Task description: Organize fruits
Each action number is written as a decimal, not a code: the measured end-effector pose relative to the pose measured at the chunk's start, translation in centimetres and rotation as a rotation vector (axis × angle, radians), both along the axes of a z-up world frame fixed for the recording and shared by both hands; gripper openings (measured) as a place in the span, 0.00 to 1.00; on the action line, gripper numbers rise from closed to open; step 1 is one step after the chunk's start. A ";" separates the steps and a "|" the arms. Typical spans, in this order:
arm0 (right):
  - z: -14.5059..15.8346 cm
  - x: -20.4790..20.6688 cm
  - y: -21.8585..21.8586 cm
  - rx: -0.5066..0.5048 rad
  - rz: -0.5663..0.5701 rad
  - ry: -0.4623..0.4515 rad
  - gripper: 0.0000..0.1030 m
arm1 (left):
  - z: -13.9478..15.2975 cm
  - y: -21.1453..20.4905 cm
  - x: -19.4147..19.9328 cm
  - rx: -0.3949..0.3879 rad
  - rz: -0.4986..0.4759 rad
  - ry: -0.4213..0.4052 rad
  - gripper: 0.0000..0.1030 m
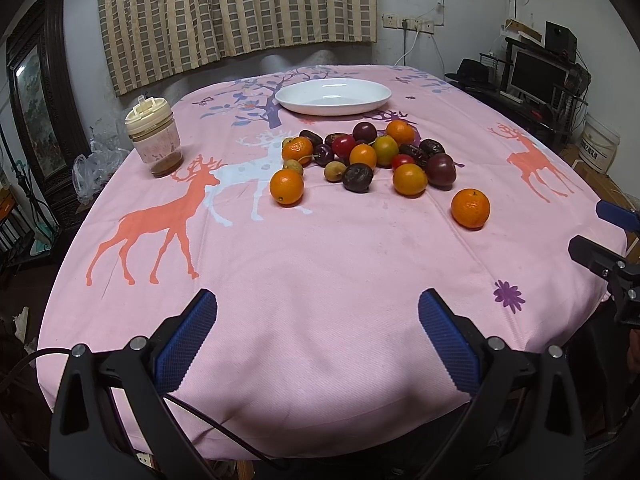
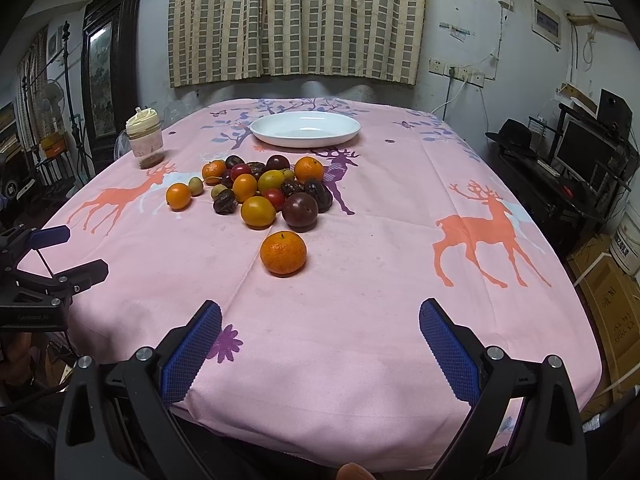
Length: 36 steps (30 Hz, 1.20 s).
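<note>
A heap of mixed fruit lies mid-table: several oranges, dark plums, red cherries, brown dates and small yellow-green ones. One orange sits apart on the near side. Behind the heap stands an empty white plate. My left gripper hangs open over the table's near edge, nothing between its blue pads. My right gripper is open too, just short of the lone orange; it shows at the right edge of the left wrist view.
A pink deer-print cloth covers the table. A lidded plastic jar stands at the far left. A dark framed cabinet, plastic bags, a monitor desk and cardboard boxes surround the table.
</note>
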State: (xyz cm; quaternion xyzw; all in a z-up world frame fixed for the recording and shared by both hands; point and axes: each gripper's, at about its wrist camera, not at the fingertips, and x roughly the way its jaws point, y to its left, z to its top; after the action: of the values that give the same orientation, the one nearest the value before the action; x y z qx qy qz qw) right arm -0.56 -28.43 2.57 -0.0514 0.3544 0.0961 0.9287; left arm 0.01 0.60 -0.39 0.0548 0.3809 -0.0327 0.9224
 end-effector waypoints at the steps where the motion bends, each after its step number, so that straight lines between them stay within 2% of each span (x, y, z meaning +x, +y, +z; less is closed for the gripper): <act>1: 0.0 0.0 0.0 0.000 0.001 -0.001 0.96 | 0.0 0.0 0.0 0.001 0.000 0.000 0.96; 8: -0.2 0.0 0.1 -0.004 0.009 0.001 0.96 | -0.1 0.0 0.0 0.000 0.000 0.003 0.96; 14: -0.5 0.4 0.6 0.014 0.047 0.008 0.96 | -1.4 -0.2 -0.1 0.003 -0.005 0.018 0.96; 20: -2.1 3.5 2.6 -0.021 0.089 0.038 0.96 | -2.1 1.7 0.9 -0.032 0.026 0.052 0.96; 24: -3.4 6.9 3.4 0.020 0.098 0.112 0.69 | -2.5 3.1 1.6 -0.042 0.046 0.063 0.96; 27: -4.8 9.4 4.0 0.053 0.099 0.204 0.66 | -2.8 4.4 2.1 -0.058 0.057 0.069 0.96; 30: -5.6 10.3 4.6 0.040 0.106 0.218 0.65 | -3.0 5.7 3.1 -0.089 0.056 0.073 0.96; 32: -6.0 10.9 5.1 0.024 0.118 0.212 0.42 | -3.0 6.3 4.2 -0.104 0.049 0.076 0.96; 36: -6.3 10.8 5.2 0.025 0.124 0.174 0.41 | -3.1 6.8 7.6 -0.131 0.010 0.104 0.96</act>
State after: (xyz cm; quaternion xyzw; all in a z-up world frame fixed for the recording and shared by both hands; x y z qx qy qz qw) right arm 10.27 -23.21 -3.75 -0.0533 0.4287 0.1618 0.8872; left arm 7.63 7.43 -3.50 -0.0093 0.4255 -0.0558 0.9032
